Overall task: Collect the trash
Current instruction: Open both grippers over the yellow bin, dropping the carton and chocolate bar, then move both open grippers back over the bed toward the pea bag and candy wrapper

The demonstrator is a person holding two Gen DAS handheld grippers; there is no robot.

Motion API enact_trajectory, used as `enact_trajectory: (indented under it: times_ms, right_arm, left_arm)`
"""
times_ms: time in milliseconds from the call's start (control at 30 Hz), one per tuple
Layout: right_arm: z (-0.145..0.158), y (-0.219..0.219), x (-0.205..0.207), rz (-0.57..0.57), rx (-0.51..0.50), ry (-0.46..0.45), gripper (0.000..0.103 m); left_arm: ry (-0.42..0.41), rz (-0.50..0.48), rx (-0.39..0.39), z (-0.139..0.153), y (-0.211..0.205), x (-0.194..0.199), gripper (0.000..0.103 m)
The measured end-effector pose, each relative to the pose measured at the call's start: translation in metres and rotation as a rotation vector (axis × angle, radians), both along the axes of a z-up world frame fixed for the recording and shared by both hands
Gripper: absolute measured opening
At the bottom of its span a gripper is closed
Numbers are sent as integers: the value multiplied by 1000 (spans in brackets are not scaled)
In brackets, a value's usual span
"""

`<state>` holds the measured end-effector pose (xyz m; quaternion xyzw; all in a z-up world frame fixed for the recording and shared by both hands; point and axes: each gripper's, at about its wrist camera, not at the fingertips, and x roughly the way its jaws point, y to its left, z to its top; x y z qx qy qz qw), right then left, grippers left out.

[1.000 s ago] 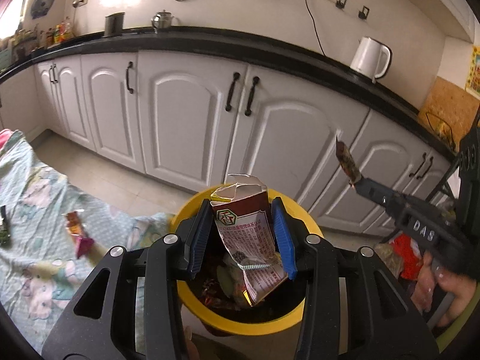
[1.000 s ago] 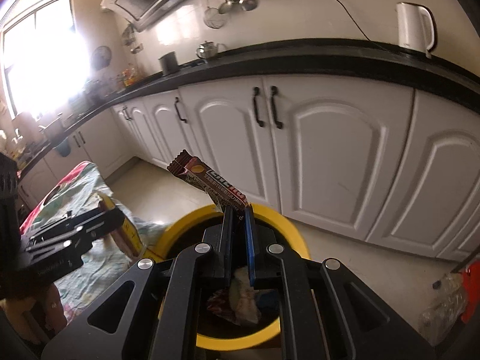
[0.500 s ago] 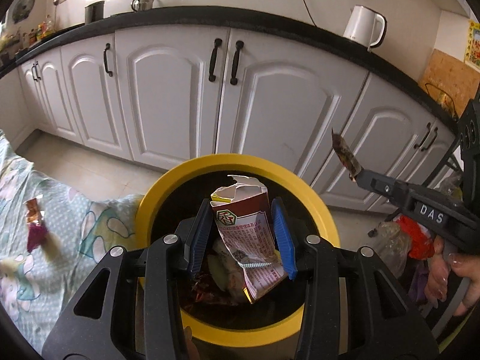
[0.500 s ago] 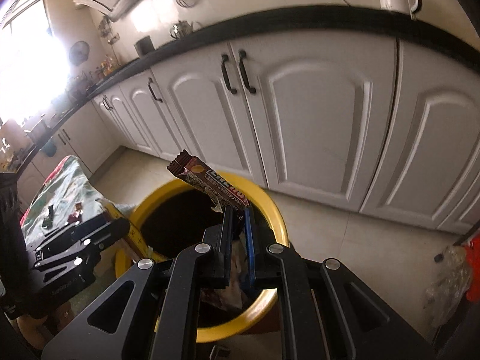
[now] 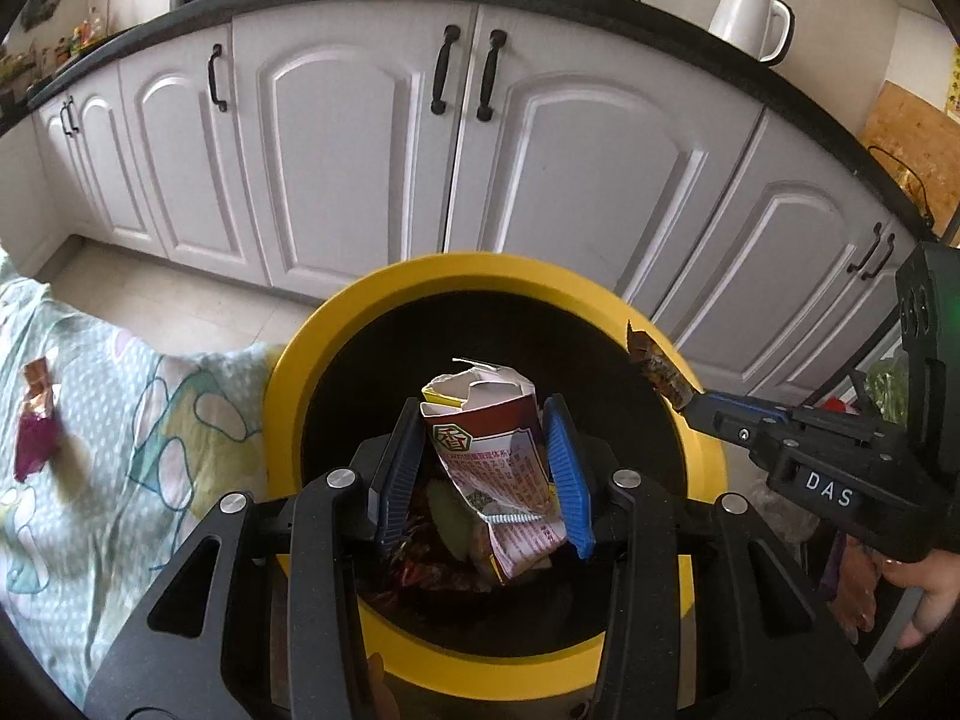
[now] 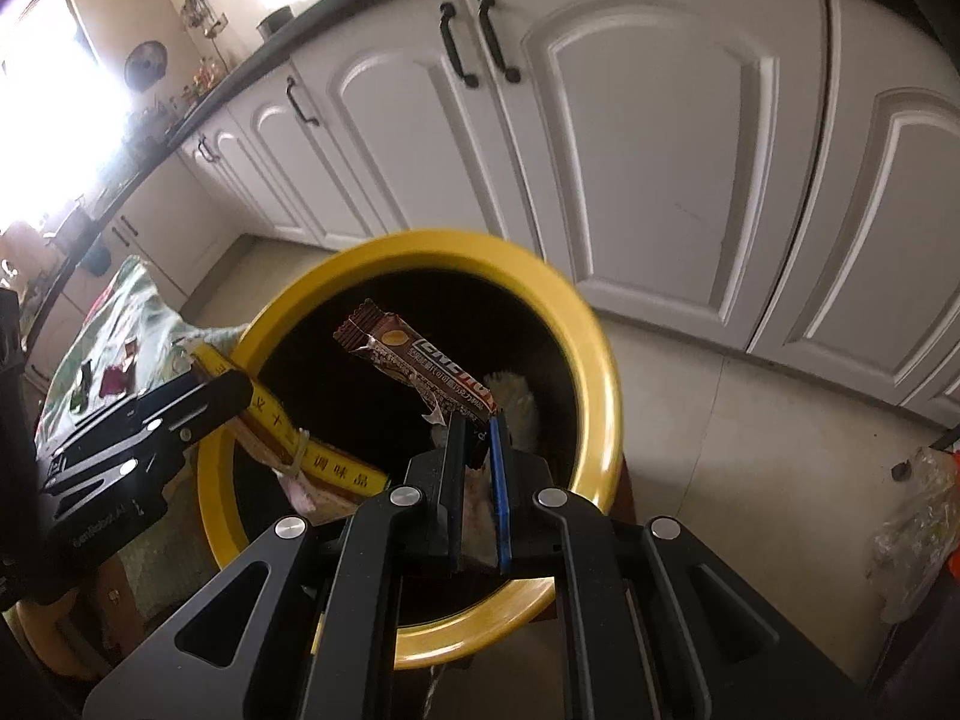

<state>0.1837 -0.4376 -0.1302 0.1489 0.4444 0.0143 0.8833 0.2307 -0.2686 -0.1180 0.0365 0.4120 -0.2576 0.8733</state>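
My left gripper (image 5: 480, 468) is shut on a crumpled red and white carton (image 5: 489, 456) and holds it over the open mouth of the yellow-rimmed trash bin (image 5: 360, 312). My right gripper (image 6: 477, 450) is shut on a brown snack bar wrapper (image 6: 414, 360) and holds it over the same bin (image 6: 594, 360). The right gripper also shows in the left wrist view (image 5: 696, 405) at the bin's right rim with the wrapper (image 5: 657, 369). The left gripper (image 6: 234, 387) and its carton (image 6: 318, 456) show in the right wrist view. Trash lies inside the bin.
White kitchen cabinets (image 5: 360, 138) stand just behind the bin. A table with a floral cloth (image 5: 120, 420) lies left of it, with small wrappers (image 5: 36, 414) on it. Plastic bags (image 6: 912, 510) lie on the floor at right. A white kettle (image 5: 750, 18) is on the counter.
Both grippers have moved forward and tilted down over the bin, which now fills more of both views. Both still hold their items.
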Motion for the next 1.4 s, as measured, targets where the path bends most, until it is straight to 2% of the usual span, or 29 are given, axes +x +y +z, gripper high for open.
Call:
enact_trajectory:
  times_ms: [167,500,633,700,800,933,1167,1400]
  right_arm:
    - [-6,2,2,4,9,22,9]
    - [-2,4,1,9,12,9,15]
    - [5,2,1,-4,10,-5,15]
    - [10,0,0,-18,9,-16,19]
    - [22,-2,-5,-36,14,-45,27]
    - [43,12,-5,-16,17,-94,42]
    - [73,76,7,136,7,-156,51]
    - [81,155,33,312,-19,-145,53]
  left_arm:
    - [24,1,15,-6,3,0,34]
    - [44,16,30,-8,8,-5,35]
    - [45,32,19,-1,14,-8,51]
    - [36,48,7,6,21,-11,58]
    - [15,103,-31,21,42,-13,83]
    - [-38,201,-45,41,78,-12,92]
    - [-118,392,-27,63,155,-2,92]
    - [-142,558,-22,71,226,12,92]
